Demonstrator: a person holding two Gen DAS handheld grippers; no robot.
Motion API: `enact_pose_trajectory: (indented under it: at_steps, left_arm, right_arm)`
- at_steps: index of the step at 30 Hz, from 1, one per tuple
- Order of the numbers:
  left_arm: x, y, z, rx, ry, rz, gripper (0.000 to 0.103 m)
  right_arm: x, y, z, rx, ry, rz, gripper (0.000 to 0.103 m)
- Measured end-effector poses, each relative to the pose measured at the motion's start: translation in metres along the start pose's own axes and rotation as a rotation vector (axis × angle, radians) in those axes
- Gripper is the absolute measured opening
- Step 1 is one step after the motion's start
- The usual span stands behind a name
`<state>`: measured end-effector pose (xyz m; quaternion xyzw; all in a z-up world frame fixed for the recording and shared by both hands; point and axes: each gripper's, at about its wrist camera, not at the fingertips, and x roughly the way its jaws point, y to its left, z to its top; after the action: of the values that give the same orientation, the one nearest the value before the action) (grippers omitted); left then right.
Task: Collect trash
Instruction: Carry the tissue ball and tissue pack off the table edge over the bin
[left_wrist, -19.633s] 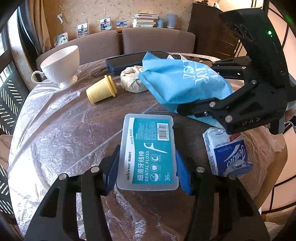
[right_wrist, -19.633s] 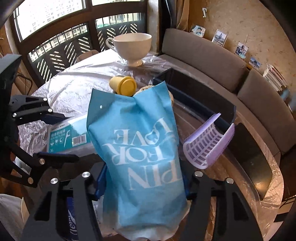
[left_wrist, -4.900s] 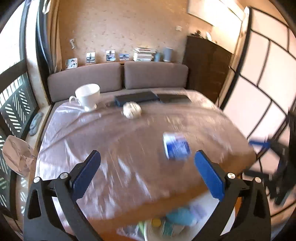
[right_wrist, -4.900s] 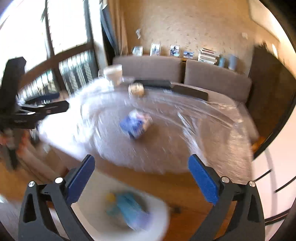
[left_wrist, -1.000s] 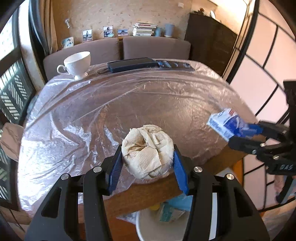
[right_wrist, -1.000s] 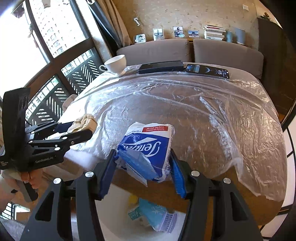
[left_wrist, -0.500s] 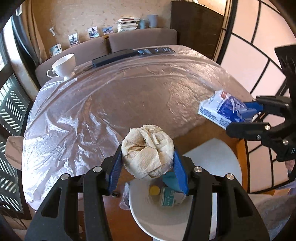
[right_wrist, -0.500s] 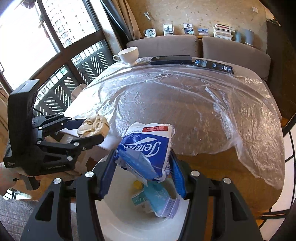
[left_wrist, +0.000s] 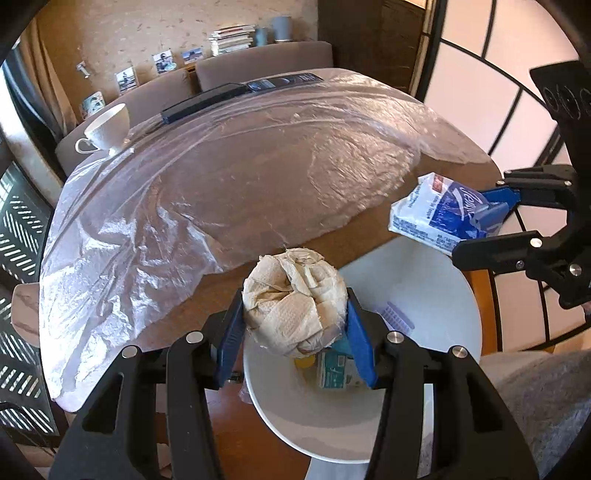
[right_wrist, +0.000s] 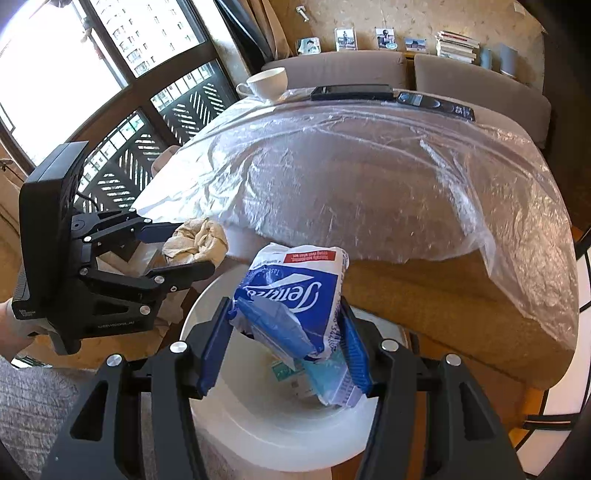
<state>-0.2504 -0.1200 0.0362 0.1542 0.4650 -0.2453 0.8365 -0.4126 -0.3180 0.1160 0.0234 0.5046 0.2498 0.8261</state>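
My left gripper (left_wrist: 293, 332) is shut on a crumpled beige paper ball (left_wrist: 295, 314) and holds it above the near rim of a white round bin (left_wrist: 436, 306). My right gripper (right_wrist: 284, 332) is shut on a blue and white tissue pack (right_wrist: 295, 291) above the same bin (right_wrist: 258, 424). The bin holds a teal dental floss box (left_wrist: 334, 373), a yellow cap (left_wrist: 304, 361) and a purple comb (left_wrist: 397, 320). The right gripper with its pack (left_wrist: 439, 214) shows at the right of the left wrist view; the left gripper with the ball (right_wrist: 195, 240) shows at the left of the right wrist view.
A round wooden table under clear plastic sheet (left_wrist: 229, 177) stands beyond the bin. A white cup (left_wrist: 107, 125), a dark flat case (left_wrist: 203, 103) and a dark remote-like device (right_wrist: 436, 101) sit at its far edge. A brown sofa (right_wrist: 461, 70) is behind. Windows with railings are left.
Both grippers have moved back from the table with their loads and now hang over the white bin, which fills more of both views.
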Motion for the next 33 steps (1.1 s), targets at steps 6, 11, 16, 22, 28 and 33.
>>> enact_pose_trajectory:
  at_steps: [6, 11, 16, 22, 28, 33]
  left_arm:
    - [0.005, -0.013, -0.009, 0.045, 0.032, -0.031, 0.052]
    - [0.011, -0.019, -0.016, 0.067, 0.060, -0.056, 0.052]
    - [0.021, -0.020, -0.023, 0.070, 0.088, -0.060, 0.052]
    - [0.031, -0.023, -0.030, 0.079, 0.119, -0.073, 0.052]
    - [0.044, -0.026, -0.034, 0.096, 0.150, -0.090, 0.052]
    - [0.058, -0.028, -0.037, 0.111, 0.178, -0.097, 0.052]
  right_arm:
    - [0.003, 0.005, -0.010, -0.019, 0.041, 0.015, 0.054]
    - [0.008, 0.008, -0.018, -0.035, 0.073, 0.021, 0.054]
    - [0.017, 0.006, -0.025, -0.033, 0.104, 0.022, 0.054]
    - [0.030, 0.001, -0.035, -0.032, 0.145, 0.017, 0.054]
    - [0.043, -0.002, -0.045, -0.040, 0.181, 0.015, 0.054]
    - [0.056, -0.007, -0.051, -0.039, 0.214, 0.007, 0.054]
